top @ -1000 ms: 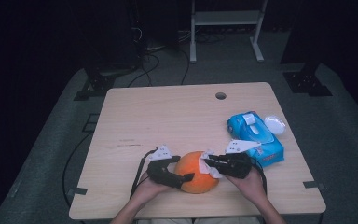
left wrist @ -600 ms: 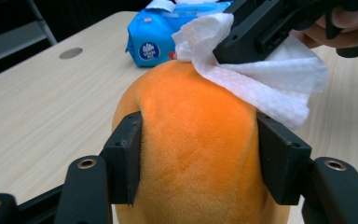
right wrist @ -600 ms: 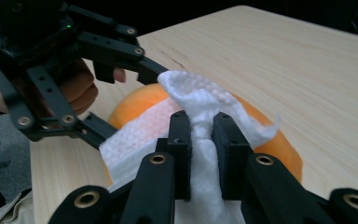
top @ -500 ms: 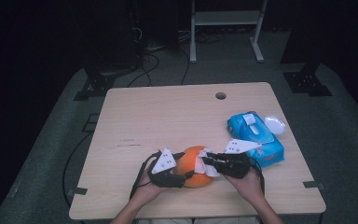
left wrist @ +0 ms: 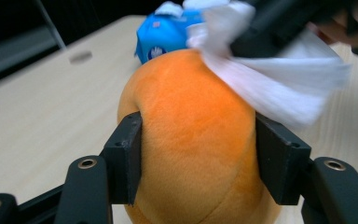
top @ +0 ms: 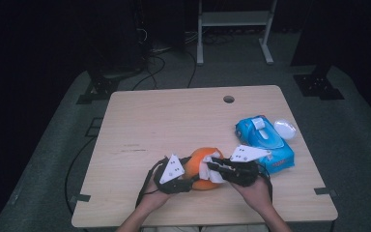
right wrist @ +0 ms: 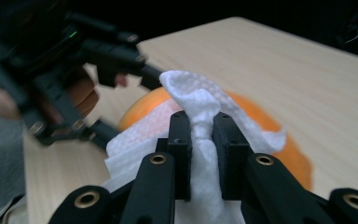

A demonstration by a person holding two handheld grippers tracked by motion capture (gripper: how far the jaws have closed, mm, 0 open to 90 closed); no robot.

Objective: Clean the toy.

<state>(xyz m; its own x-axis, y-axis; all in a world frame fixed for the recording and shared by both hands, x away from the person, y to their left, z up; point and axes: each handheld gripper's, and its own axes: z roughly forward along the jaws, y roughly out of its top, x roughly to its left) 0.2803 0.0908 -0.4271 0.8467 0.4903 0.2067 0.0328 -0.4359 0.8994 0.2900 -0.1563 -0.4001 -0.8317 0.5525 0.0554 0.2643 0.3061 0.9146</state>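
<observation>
Now the left claw (top: 189, 175) has just been closing and pinches the orange plush ball (top: 204, 166) between its jaws, dead ahead of it, near the table's (top: 174, 121) front edge. Just right, the right claw (top: 211, 166) clamps a white wipe (right wrist: 200, 116), pressing it onto the ball's top. Beyond the right claw lies the blue wipes pack (top: 264, 142); open table stretches away behind.

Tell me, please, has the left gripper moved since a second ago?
Yes. The left gripper has shifted slightly toward the blue wipes pack, and its jaws have just been closing on the orange plush toy.
</observation>
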